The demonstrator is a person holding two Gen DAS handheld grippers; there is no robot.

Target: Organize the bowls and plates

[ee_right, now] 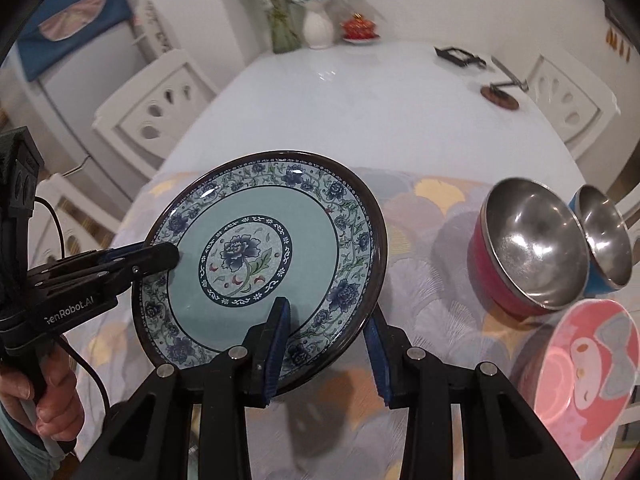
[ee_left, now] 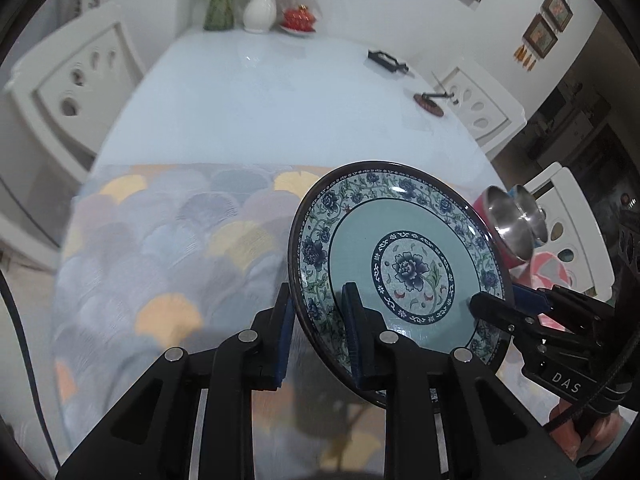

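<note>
A long white glossy table [ee_right: 360,92] fills both views, its near end covered by a woven cloth with a pastel fan-scale pattern [ee_left: 172,240] in grey, lilac and yellow. White chairs with oval cut-outs [ee_left: 76,80] stand along both sides.

Held in the air above the cloth is the round ceramic plate with a teal centre, blue peony motif and dark rim [ee_right: 260,264], tilted, its face turned to both cameras. The left gripper [ee_left: 318,332] pinches its lower rim: one blue-padded finger lies on the glazed face, the other behind the underside, the gap only as wide as the plate's lip. The right gripper [ee_right: 328,344] has its blue-padded fingers spread more widely, one over the patterned border, the other just outside the rim; whether both pads press the plate cannot be told.

To the right, on the cloth, lies a tilted steel-lined bowl with a red outer wall [ee_right: 528,248], and touching it from behind a smaller steel-lined bowl with a blue outer wall [ee_right: 604,236]. Nearer, a pink round plate with a cartoon rabbit face [ee_right: 588,368] is cut off by the lens edge and blurred.

At the far end stand a white ceramic vase of flowers [ee_left: 260,8] and a small red lidded pot [ee_left: 299,18].
</note>
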